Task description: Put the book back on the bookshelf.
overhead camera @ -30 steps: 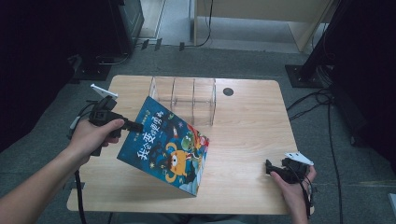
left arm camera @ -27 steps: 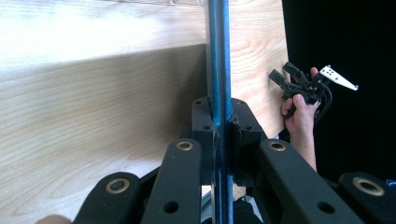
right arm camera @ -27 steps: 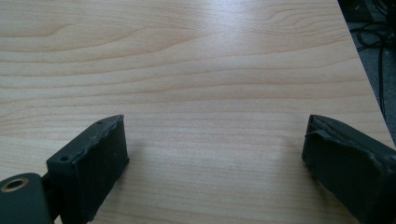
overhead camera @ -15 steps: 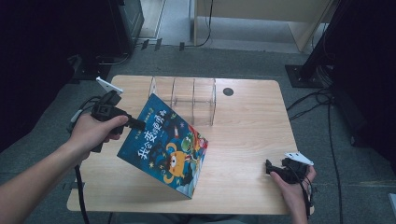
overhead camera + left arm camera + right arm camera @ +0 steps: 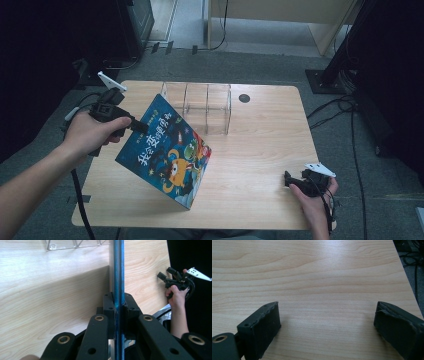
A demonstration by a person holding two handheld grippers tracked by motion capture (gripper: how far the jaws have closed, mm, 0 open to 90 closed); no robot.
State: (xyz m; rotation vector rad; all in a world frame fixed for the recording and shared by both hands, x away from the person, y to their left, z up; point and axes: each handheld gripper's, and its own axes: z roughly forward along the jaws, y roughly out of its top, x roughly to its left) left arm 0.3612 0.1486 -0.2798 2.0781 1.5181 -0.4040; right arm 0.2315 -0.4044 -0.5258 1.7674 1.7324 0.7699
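Glossy blue picture book (image 5: 167, 151), thin and tilted, pinched by left gripper (image 5: 141, 126) at ten o'clock; right gripper (image 5: 325, 325) spread over wood-grain table (image 5: 260, 145).

The setting is an indoor lab or test room arranged for recording. A single light wooden table (image 5: 260, 150) stands on grey carpet (image 5: 280, 65). Loose black cables (image 5: 345, 107) run across the floor beside a black stand base (image 5: 327, 80). Dark equipment cabinets (image 5: 135, 20) line the far edge, next to a pale wooden furniture panel (image 5: 270, 10).
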